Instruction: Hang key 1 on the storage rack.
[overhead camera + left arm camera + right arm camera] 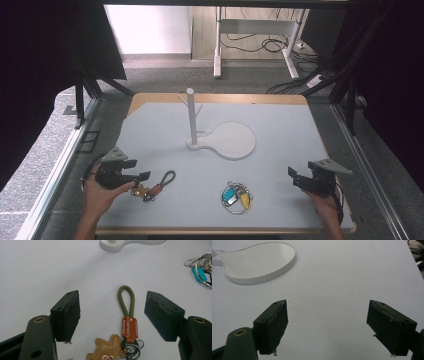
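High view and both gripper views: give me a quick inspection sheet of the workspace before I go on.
Surface: pale grey mat on a wooden table, flat, no spills.
Job's things: brown keychain with green cord loop and a tan leather charm, lying between the open left tongs, untouched.
Other things: second key bunch with blue and yellow tags, lying apart to the right; white stand with pegs on a round base, nothing hung on it.
Clutter: nothing seen.
Grippers: left tongs open; right tongs open over bare mat, holding nothing.
Cables: a tangle on the floor beyond the table.
Surroundings: metal frame rails, a desk's legs, dark curtains.
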Available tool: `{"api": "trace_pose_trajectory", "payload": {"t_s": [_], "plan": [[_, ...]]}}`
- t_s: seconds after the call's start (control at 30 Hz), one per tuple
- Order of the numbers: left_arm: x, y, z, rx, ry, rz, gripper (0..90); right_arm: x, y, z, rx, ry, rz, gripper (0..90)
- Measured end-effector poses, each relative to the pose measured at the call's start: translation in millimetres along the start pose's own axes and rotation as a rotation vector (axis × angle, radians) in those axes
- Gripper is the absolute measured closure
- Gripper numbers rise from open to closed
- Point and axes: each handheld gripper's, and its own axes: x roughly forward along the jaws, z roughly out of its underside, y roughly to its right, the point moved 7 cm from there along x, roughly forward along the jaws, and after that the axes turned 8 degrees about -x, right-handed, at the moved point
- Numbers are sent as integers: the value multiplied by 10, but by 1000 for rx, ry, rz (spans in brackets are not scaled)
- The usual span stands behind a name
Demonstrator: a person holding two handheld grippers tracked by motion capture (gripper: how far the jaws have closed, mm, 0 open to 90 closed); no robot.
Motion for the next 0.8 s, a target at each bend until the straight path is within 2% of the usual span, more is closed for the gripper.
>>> {"api": "trace_pose_trajectory", "payload": {"t_s": [0.1,0.17,0.23,0.3,0.33,0.4,0.47,0.53,0.6,0.7,0.8], "plan": [[-35,26,-65,12,-22,43,306,-15,14,17,-3,-6,8,184],[-46,35,-80,7,-27,55,310,-24,16,22,2,-8,8,186],[-53,50,-80,13,-48,74,322,-48,19,31,6,-4,12,190],[-37,69,-62,29,-90,91,334,-75,23,44,12,-2,18,195],[-4,83,-45,44,-135,89,346,-97,31,61,12,-7,23,199],[35,88,-43,58,-174,78,356,-109,43,66,12,-6,29,206],[56,93,-45,61,-190,76,378,-113,50,66,15,-5,32,208],[100,108,-53,71,-229,72,386,-110,53,69,16,-6,34,211],[167,123,-65,85,-268,65,412,-77,40,99,-1,-22,36,211],[216,139,-68,89,-289,63,433,-48,25,130,-10,-37,33,215],[318,192,-40,108,-341,62,449,-27,7,151,-16,-49,32,218]]}}
